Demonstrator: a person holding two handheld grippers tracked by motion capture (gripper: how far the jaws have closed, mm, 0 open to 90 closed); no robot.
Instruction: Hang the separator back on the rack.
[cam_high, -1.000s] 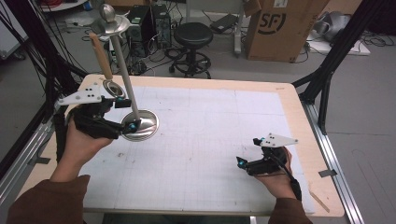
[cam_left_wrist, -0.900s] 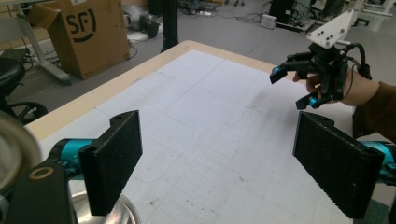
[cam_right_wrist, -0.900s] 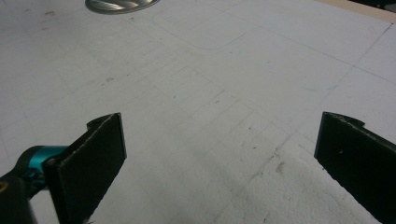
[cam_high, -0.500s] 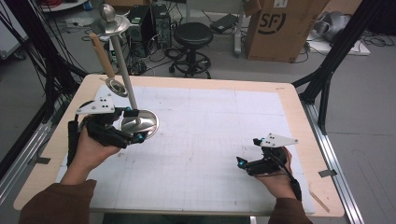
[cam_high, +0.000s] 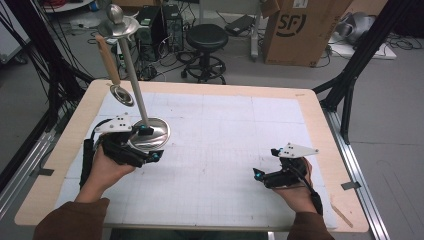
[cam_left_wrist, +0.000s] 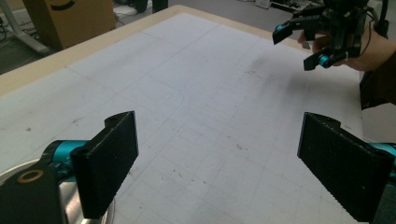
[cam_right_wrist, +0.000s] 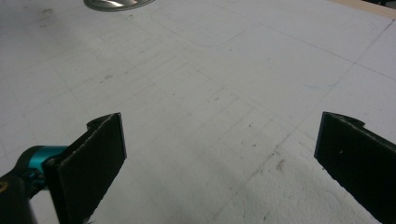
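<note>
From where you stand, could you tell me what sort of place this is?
Probably a lab or workshop: a gridded table framed by black struts, a cardboard box, a stool and cabling on the floor behind.

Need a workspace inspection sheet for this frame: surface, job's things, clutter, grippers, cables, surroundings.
Surface: table with a wooden border, covered by a white gridded mat; faint smudges.
Job's things: metal stand with a round base and tall pole; a ladle with a wooden handle hangs from its top.
Clutter: nothing seen on the mat.
Grippers: left gripper open, jaws on either side of the base's edge, not pressing; right gripper open, empty, low over the mat.
Cables: one trails from each gripper; loose cables on the floor behind.
Surroundings: black stool, cardboard box, dark frame legs.
</note>
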